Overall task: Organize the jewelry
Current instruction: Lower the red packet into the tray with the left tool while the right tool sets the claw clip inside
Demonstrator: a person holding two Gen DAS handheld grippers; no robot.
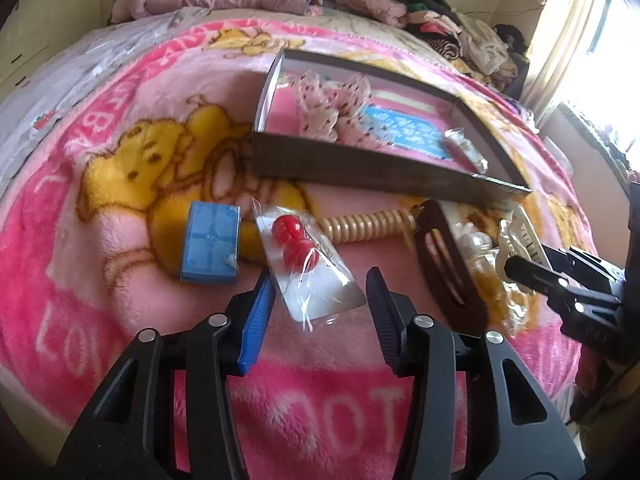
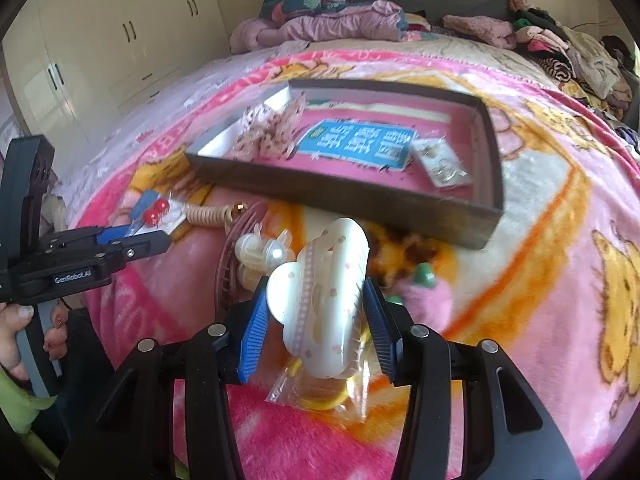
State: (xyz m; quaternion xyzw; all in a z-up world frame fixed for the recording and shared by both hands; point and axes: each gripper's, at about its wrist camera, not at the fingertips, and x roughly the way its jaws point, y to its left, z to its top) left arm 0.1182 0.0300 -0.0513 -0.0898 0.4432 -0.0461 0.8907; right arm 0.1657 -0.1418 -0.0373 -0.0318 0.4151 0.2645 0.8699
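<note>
My left gripper (image 1: 320, 278) hangs low over the pink blanket. A clear packet of red beads (image 1: 298, 248) lies between its blue pads (image 1: 256, 316), with a narrow gap on each side. In the right wrist view the left gripper (image 2: 158, 242) comes in from the left beside that packet (image 2: 156, 208). My right gripper (image 2: 316, 286) is shut on a white claw hair clip (image 2: 320, 300), held just above the blanket; the clip (image 1: 520, 232) also shows at the right of the left wrist view. Behind stands a shallow dark box (image 2: 360, 200) (image 1: 360, 168) holding a spotted bow (image 1: 332, 100), a blue card (image 2: 356, 144) and an earring packet (image 2: 440, 162).
On the blanket lie a small blue box (image 1: 212, 244), a beige spiral band (image 1: 368, 222), a brown oval clip (image 1: 448, 276), pearly clips (image 2: 260, 254), a bagged yellow hair tie (image 2: 328, 394) and a pink pompom (image 2: 426, 296). Clothes are piled along the headboard (image 2: 320, 20). A hand (image 2: 20, 332) grips the left tool.
</note>
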